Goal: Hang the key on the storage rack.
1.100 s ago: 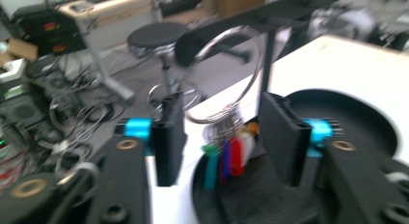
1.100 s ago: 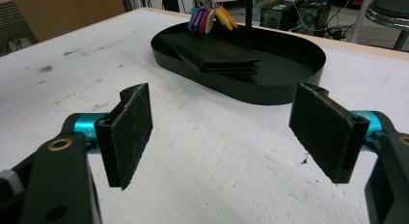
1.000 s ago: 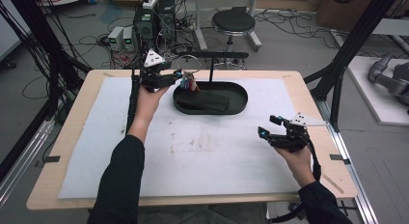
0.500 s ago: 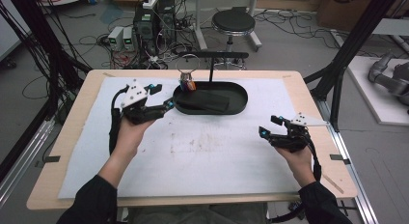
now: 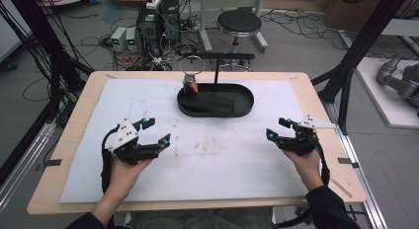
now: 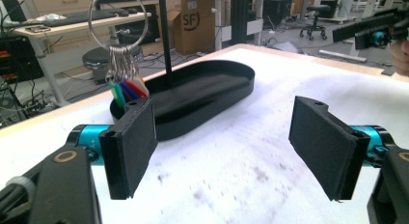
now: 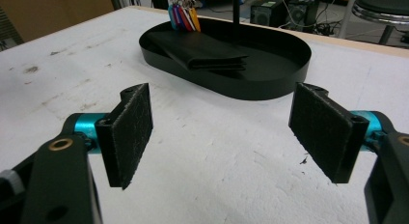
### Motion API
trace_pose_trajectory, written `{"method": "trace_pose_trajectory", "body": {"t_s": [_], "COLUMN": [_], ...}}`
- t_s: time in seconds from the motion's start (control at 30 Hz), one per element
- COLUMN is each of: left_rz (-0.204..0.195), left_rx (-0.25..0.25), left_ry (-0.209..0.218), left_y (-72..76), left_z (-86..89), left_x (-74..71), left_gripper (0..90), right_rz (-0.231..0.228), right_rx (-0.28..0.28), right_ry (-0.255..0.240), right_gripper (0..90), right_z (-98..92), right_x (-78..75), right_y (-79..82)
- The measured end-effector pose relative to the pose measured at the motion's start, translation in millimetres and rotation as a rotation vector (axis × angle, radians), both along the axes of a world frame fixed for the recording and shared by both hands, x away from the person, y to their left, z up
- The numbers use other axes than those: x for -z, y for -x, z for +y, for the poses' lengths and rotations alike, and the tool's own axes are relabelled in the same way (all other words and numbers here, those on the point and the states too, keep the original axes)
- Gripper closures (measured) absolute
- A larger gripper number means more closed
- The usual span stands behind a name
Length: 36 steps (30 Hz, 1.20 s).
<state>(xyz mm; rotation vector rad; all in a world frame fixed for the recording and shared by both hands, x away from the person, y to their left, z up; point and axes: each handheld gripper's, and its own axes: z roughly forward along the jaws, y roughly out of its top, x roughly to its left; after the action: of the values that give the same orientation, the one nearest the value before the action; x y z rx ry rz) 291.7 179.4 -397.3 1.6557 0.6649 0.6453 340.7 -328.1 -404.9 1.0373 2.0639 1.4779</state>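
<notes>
Keys hang at the far end of the table: a key ring (image 5: 191,66) with a bunch of coloured key tags (image 6: 128,88) dangles from the hook of a black stand's crossbar (image 5: 217,56), just over the left end of the oval black tray (image 5: 244,106) that the stand's post rises from. The ring hangs free and nothing grips it, so by my reading the hanging is done. A folded black wallet (image 7: 202,52) lies flat inside the tray, beside the tags.

The left gripper (image 5: 155,131) sits low over the white mat (image 5: 222,160), near the person's side and well apart from the tray. Its jaws have just been opening, and nothing lies between the two pads (image 6: 132,147), only bare mat. It points toward the tray, which looks like a hand let go and parked rather than one reaching.

The right gripper (image 5: 274,128) hovers at the mat's right side, also well apart from the tray, its jaws spread wide and empty, pads (image 7: 128,132) facing across bare mat. Both hands sit symmetrically at the near edge, a resting pose, I'd say.
</notes>
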Motion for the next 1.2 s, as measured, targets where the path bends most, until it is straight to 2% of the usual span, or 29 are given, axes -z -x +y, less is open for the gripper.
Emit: {"method": "trace_pose_trajectory", "body": {"t_s": [0.23, 0.3, 0.4, 0.53, 0.73, 0.93, 1.2], "left_rz": [0.013, 0.024, 0.029, 0.043, 0.038, 0.063, 0.118], "left_rx": [-0.019, -0.018, -0.023, -0.033, -0.044, -0.051, -0.067], "left_ry": [0.003, 0.009, -0.004, -0.022, -0.04, -0.038, -0.028], "left_y": [3.2, 2.6, 1.7, 1.3, 3.4, 0.0, -5.1], "left_z": [10.2, 11.3, 9.8, 5.3, 3.9, 9.7, 15.8], "left_x": [8.2, 9.6, 11.5, 12.1, 11.1, 13.6, 16.2], "left_gripper": [26.6, 26.6, 26.6, 26.7, 28.6, 28.6, 28.6], "right_rz": [-0.002, -0.007, -0.032, -0.036, -0.03, -0.029, -0.027], "right_rx": [0.036, 0.041, 0.052, 0.067, 0.072, 0.07, 0.061], "right_ry": [0.018, 0.034, 0.069, 0.062, 0.066, 0.07, 0.078], "right_gripper": [24.4, 24.4, 24.8, 24.9, 25.1, 25.1, 25.1], "right_z": [-2.0, -3.1, -4.3, -5.9, -8.6, -9.5, -7.7], "right_x": [0.3, 1.0, -1.3, -2.4, -0.3, 0.2, 2.0], "right_y": [4.9, 7.3, 9.8, 10.3, 10.1, 10.0, 8.7]}}
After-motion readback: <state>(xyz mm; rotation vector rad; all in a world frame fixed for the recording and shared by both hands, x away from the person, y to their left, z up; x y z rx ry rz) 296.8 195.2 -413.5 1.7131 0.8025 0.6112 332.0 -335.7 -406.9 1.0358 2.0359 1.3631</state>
